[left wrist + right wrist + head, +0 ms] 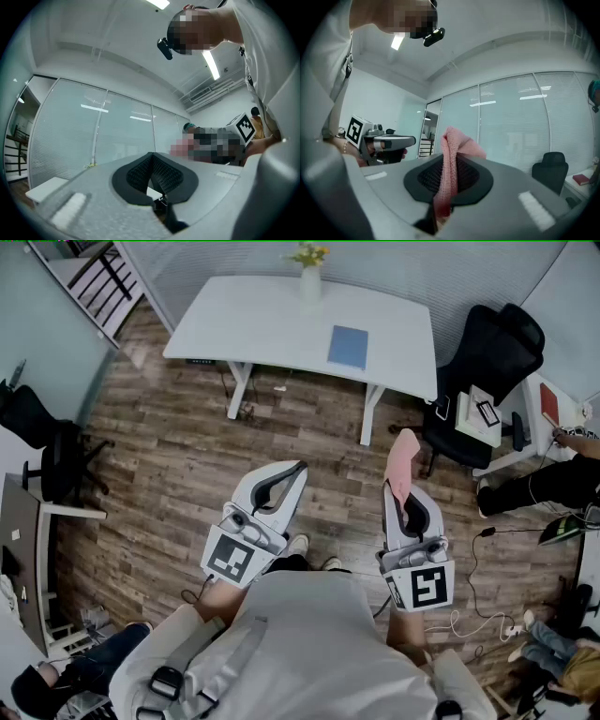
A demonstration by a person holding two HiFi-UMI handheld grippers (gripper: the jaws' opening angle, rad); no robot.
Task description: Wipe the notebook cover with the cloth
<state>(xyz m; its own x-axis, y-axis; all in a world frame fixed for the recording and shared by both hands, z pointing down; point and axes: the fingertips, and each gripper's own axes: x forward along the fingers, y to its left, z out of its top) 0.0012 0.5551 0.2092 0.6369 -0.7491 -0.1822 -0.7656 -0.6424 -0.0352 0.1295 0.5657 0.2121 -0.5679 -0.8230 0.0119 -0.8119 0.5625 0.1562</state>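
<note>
A blue notebook [348, 347] lies flat on the white table [253, 320] far ahead of me. My right gripper [404, 486] is shut on a pink cloth [403, 462], which sticks up from between its jaws. In the right gripper view the cloth [451, 165] runs down through the black pads. My left gripper [289, 474] is held over the wooden floor, well short of the table. Its jaws stand shut with nothing between them, as the left gripper view [151, 164] shows. Both grippers tilt upward.
A white vase with yellow flowers [310, 279] stands at the table's far edge. A black office chair [487, 367] sits right of the table. Another desk with small items [544, 409] is at far right, and cables [473, 620] lie on the floor.
</note>
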